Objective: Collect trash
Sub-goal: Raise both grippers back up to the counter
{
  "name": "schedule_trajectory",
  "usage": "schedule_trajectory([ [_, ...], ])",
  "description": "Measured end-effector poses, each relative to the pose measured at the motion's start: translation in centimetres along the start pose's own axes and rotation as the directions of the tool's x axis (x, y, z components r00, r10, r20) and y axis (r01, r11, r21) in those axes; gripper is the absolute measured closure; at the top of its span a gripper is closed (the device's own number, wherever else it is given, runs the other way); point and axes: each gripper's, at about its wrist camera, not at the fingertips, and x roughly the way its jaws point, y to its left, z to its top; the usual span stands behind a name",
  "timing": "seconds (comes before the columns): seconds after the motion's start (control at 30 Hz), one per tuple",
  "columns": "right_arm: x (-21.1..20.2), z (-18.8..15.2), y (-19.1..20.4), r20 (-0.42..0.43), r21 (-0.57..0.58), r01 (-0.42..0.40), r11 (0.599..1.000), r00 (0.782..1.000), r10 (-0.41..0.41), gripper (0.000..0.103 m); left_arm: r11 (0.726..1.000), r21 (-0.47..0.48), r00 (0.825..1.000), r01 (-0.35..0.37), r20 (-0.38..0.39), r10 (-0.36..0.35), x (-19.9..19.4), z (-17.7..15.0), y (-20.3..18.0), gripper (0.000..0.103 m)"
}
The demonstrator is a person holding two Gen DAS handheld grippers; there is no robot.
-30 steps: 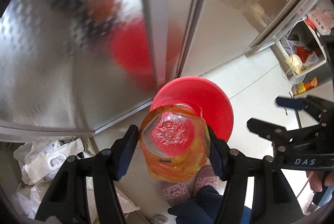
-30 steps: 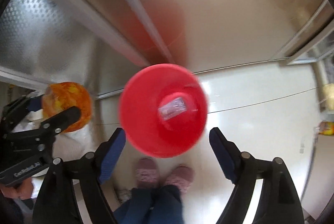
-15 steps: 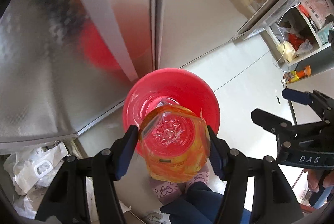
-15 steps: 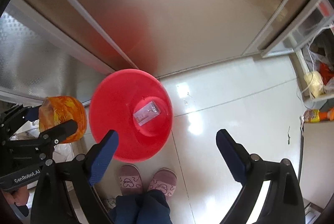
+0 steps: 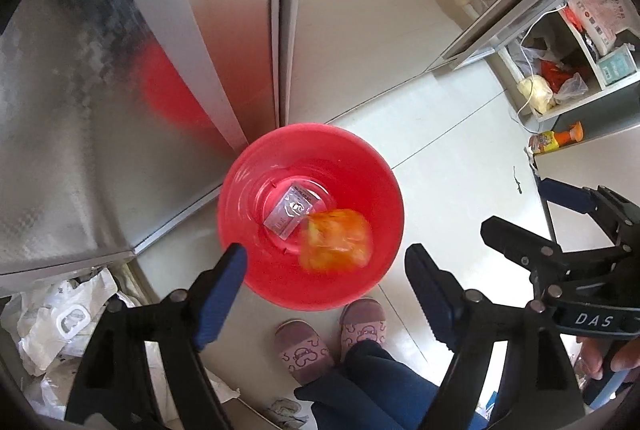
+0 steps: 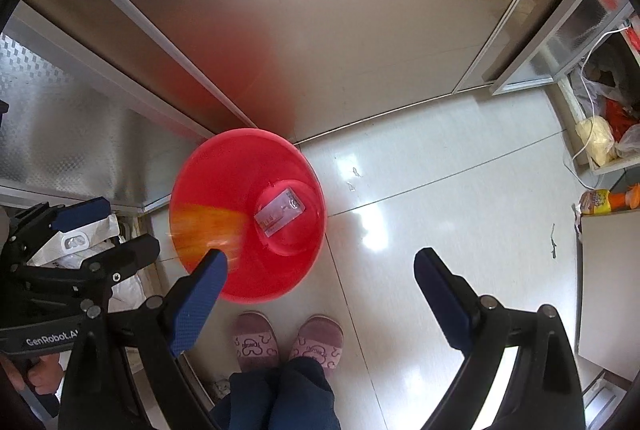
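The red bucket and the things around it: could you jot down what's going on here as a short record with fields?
bucket: red bucket on the pale floor, by metal panels
inside: clear flat wrapper on the bottom
falling item: orange bottle, blurred, dropping into the bucket
left gripper: just opened, nothing between its pads
right gripper: open, empty, above floor
person: pink slippers below the bucket
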Motion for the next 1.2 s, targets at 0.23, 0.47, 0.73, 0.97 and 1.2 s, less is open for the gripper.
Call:
schedule_trajectory([
  [0.23, -5.9, 0.1, 0.6, 0.023, -0.033, 0.028, 0.999, 0.999, -0.027, 0.009, 1.0, -0.012, 0.999, -0.021, 0.036, 0.021, -6.1, 0.3, -0.7, 0.023],
  [0.47, -16.8, 1.3, 1.9, 0.125, -0.077, 0.036, 0.996, 0.992, -0.027, 0.009, 0.998, -0.043, 0.99, -0.05, 0.127, 0.055, -17.3, 0.6, -2.2, 0.023],
  [0.73, -30.8, 2.6, 4.3, 0.285, -0.107, 0.034, 0.994, 0.959, -0.002, 0.009, 0.997, -0.062, 0.973, -0.051, 0.22, 0.063, -32.4, 1.3, -3.4, 0.023],
  [0.97, -40.2, 3.4, 7.5, 0.396, -0.152, -0.014, 0.988, 0.915, 0.074, 0.001, 0.99, -0.077, 0.92, -0.121, 0.365, 0.141, -44.2, 0.8, -3.2, 0.023],
  [1.2, -44.0, 6.0, 11.5, 0.435, -0.265, -0.026, 0.964, 0.889, 0.143, 0.001, 0.971, -0.194, 0.874, -0.139, 0.438, 0.212, -50.1, 0.3, -0.5, 0.023],
])
